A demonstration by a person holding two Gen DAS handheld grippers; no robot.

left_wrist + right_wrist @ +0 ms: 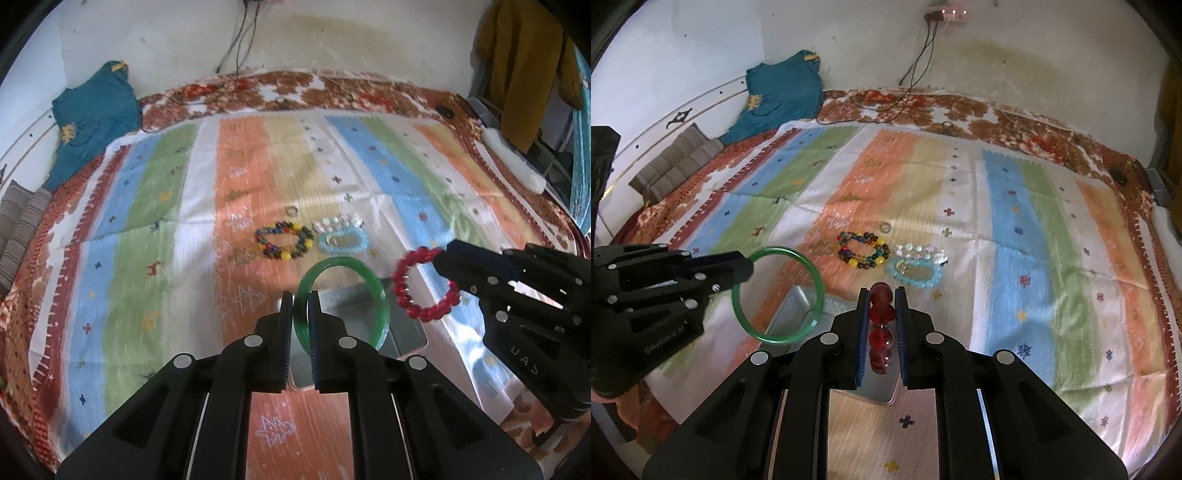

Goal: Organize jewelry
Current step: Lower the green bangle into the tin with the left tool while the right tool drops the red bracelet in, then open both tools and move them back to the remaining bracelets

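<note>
- A striped cloth (236, 177) in orange, green, blue and white covers a bed with a brown floral cover, set against a stained pale wall (332, 40).
- Nearest, the left gripper (300, 314) reaches forward over the cloth, its jaws narrowed onto the near rim of a green bangle (373, 284), which stands upright on edge between the pads.
- Below the bangle lies a shallow metal tray (406, 325); the bangle hangs above it, apart from the cloth.
- The right gripper (881, 321) is also level and pointing forward, jaws closed onto a red bead bracelet (882, 314); in the left view the bracelet's loop hangs free at the fingertips, just right of the bangle.
- Farther on, resting on the cloth: a multicoloured bead bracelet (283, 240), a pale blue bead bracelet (341, 242) just right of it, a whitish bead strand (338, 221) touching behind that, and a small ring (291, 211).
- At the back left, a teal garment (92, 114) lies against the wall.
</note>
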